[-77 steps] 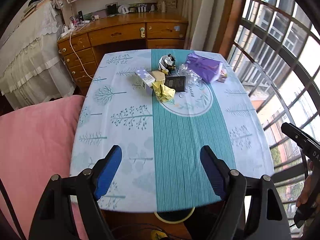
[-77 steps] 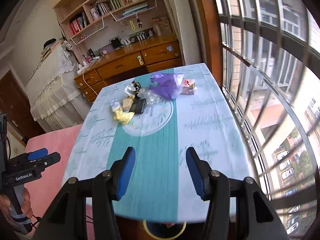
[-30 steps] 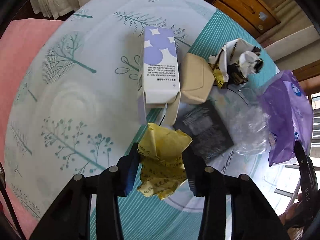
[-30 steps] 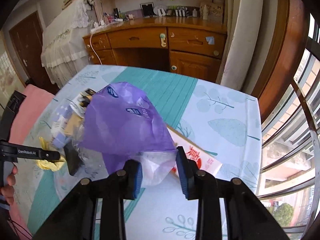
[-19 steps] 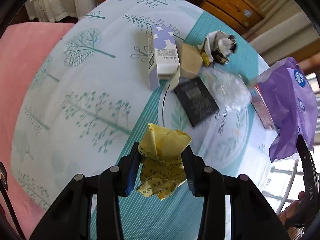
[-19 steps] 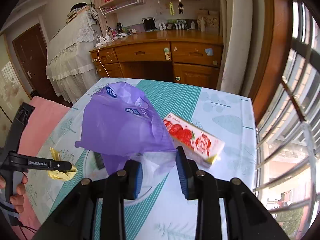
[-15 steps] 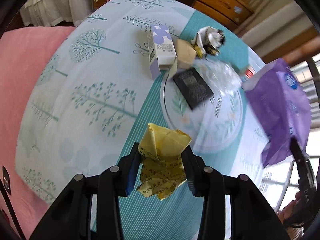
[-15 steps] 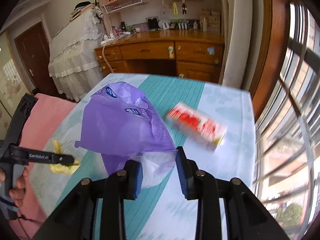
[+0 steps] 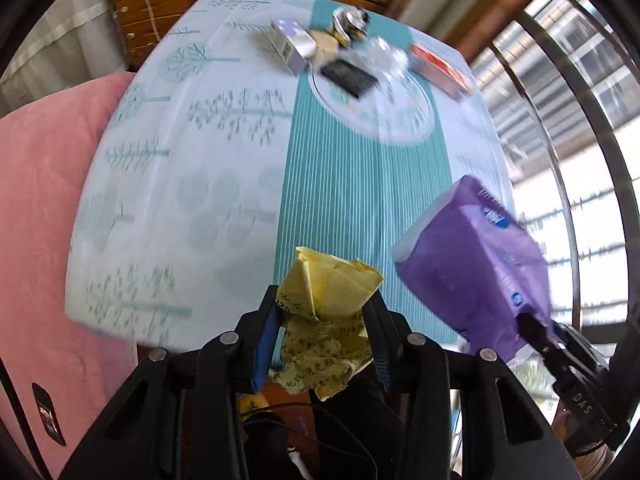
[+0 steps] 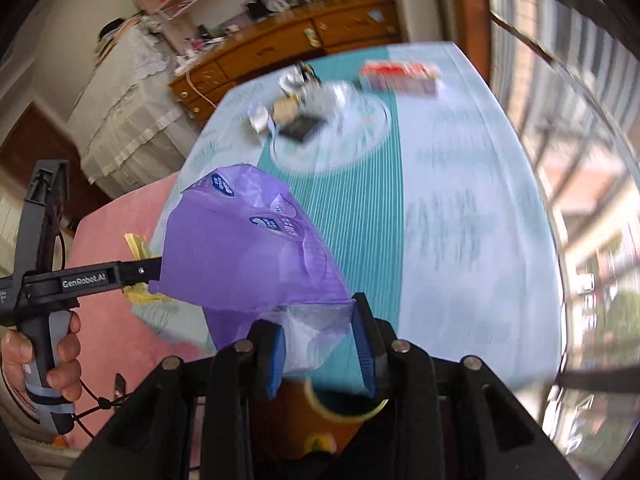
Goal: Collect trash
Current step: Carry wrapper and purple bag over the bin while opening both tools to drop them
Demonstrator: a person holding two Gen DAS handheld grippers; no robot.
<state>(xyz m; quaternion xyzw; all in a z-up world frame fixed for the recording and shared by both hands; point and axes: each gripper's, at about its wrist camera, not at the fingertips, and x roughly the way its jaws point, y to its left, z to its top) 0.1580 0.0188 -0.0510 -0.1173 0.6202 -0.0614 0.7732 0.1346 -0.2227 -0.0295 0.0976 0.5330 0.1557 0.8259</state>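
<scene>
Trash carried in both grippers: left gripper (image 9: 322, 330) clamped on yellow paper (image 9: 326, 320), right gripper (image 10: 320, 350) pinching purple bag (image 10: 248, 256), both over table (image 9: 224, 200) near edge. Next: likely dropping into bin (image 10: 344, 408) below. Rest of litter (image 9: 348, 60) far side.

The yellow paper (image 9: 326, 320) is matt and crumpled, printed with small characters. The purple bag (image 10: 248, 256) is thin, glossy plastic, clear at its pinched end. The tablecloth (image 9: 224, 200) looks like smooth printed cloth. At 12 o'clock stands a varnished wood desk (image 10: 296, 46). The gripper fingers (image 9: 264, 340) are matt black plastic with blue pads.
</scene>
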